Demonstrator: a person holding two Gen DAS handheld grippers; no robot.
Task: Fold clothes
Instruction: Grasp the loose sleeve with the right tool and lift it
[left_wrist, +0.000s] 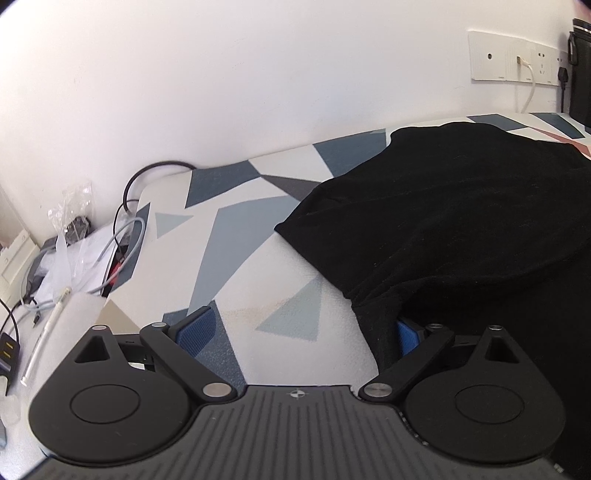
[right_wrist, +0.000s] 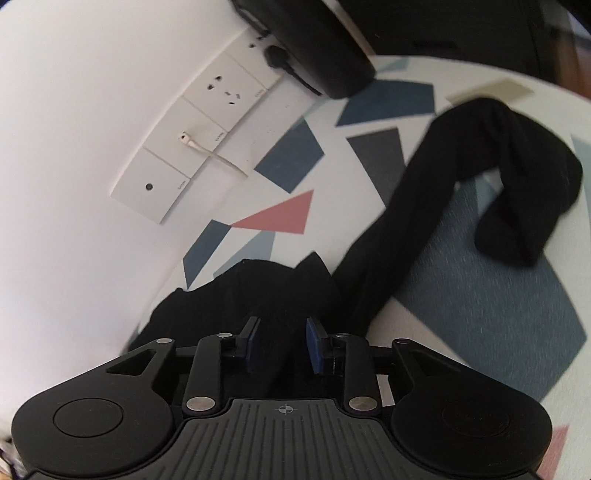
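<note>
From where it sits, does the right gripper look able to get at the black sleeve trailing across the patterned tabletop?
Probably yes. The right gripper hangs with jaws apart over bunched black cloth, and the sleeve runs off from there over bare patterned tabletop, nothing lying across it.

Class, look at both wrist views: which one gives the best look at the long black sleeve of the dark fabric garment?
The right wrist view. There the long black sleeve stretches across the patterned tablecloth and curls at its end. The left wrist view shows only the garment's broad black body, with no sleeve to be told apart.
</note>
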